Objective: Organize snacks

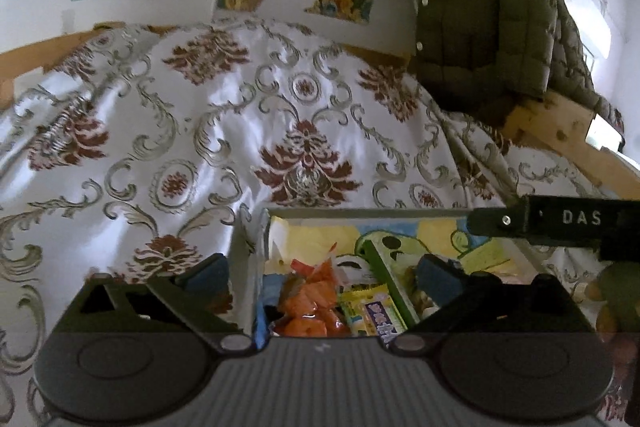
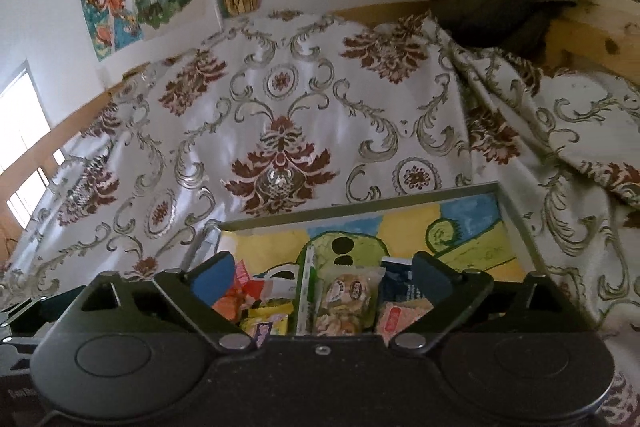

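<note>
Both your claws are spread wide and hold nothing: left claw, right claw. The snacks sit in the box on the patterned cloth, orange packets at six o'clock, biscuit pack beside the green divider. Sort like with like; keep clear of the box walls.

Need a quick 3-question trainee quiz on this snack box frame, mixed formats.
1. True or false: the left tool grips the orange snack bag.
2. What separates the orange snack bag from the clear-wrapped pastry pack: A) green divider, B) a cup, C) a book?
3. Fill in: the box sits on a patterned ___.

Key: 1 false, both tools, left and right, are open and empty; 2 A; 3 cloth.
</note>
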Available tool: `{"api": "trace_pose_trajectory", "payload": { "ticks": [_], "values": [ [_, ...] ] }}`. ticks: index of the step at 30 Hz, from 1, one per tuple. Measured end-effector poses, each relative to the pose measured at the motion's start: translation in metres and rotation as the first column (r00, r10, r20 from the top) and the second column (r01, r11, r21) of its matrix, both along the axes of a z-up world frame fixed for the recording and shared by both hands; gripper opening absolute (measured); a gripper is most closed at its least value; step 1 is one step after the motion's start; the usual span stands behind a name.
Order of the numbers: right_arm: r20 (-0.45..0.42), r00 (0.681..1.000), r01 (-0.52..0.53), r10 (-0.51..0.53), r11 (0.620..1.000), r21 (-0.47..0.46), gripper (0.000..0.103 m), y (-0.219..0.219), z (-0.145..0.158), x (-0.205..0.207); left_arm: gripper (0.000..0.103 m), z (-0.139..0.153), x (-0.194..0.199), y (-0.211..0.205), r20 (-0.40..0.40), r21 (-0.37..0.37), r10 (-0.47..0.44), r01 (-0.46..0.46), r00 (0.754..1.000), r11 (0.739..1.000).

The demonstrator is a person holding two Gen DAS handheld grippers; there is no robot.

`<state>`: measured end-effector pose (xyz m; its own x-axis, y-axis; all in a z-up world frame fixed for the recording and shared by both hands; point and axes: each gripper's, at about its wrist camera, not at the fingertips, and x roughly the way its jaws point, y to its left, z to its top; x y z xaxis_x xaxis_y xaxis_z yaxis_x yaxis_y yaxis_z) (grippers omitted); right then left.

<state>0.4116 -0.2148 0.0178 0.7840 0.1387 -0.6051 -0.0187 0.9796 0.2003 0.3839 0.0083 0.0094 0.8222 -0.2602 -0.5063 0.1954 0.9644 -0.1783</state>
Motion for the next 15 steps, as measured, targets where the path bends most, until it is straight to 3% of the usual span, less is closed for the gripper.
{"api": "trace_pose_trajectory", "payload": {
  "ticks": [8, 15],
  "values": [
    [0.074, 0.997, 0.023, -0.025, 0.999, 0.031, 0.102, -0.010, 0.012, -0.041, 0.103, 0.012, -0.030, 0.014, 0.017, -0.082, 0.115, -0.113, 0.993, 0.990],
    [0.125, 0.992, 0.003, -0.007, 1.000, 0.031, 0.102, -0.012, 0.012, -0.061, 0.103, 0.019, -0.047, 0.005, 0.064, -0.020, 0.129, -0.128, 0.990, 0.992]
  ]
}}
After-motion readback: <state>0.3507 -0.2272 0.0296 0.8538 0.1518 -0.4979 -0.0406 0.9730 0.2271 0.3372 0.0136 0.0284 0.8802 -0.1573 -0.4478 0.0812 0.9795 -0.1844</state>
